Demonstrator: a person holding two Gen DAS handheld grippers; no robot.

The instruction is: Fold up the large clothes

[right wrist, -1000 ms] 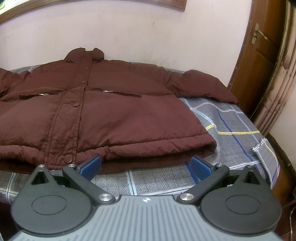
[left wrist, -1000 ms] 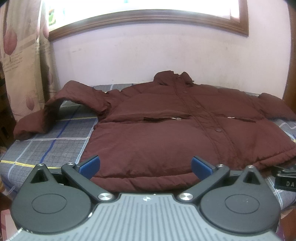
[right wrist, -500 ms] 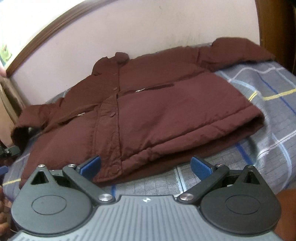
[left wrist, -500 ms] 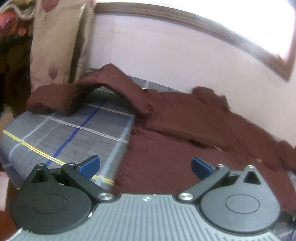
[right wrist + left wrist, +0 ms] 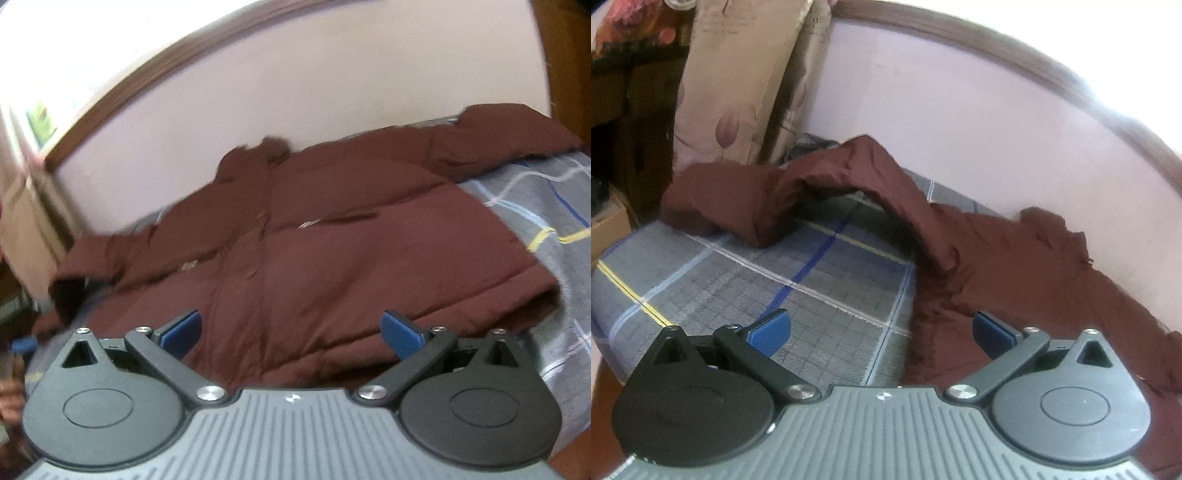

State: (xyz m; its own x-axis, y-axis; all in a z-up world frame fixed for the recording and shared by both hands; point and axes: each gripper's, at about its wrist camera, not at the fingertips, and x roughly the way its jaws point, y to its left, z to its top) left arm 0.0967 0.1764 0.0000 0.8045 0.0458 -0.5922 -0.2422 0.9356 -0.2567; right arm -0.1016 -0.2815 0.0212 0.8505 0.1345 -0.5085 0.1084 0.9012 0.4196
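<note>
A large maroon padded jacket lies face up on a bed, buttoned, collar toward the wall. In the left wrist view its left sleeve arches over the checked bedspread and the jacket's body fills the right side. My left gripper is open above the bedspread beside the jacket's left edge, holding nothing. My right gripper is open over the jacket's hem near the button placket, with nothing between its fingers. The right sleeve stretches toward the far right.
The grey-blue checked bedspread covers the bed, bare at the left and right. A pale wall backs the bed. A patterned curtain hangs at the left; a wooden door stands at the right. A hand shows at the lower left.
Both cameras swung left. The left gripper moved from facing the jacket's hem to the left sleeve side; the right gripper shifted from the right corner toward the jacket's middle. Both stayed open.
</note>
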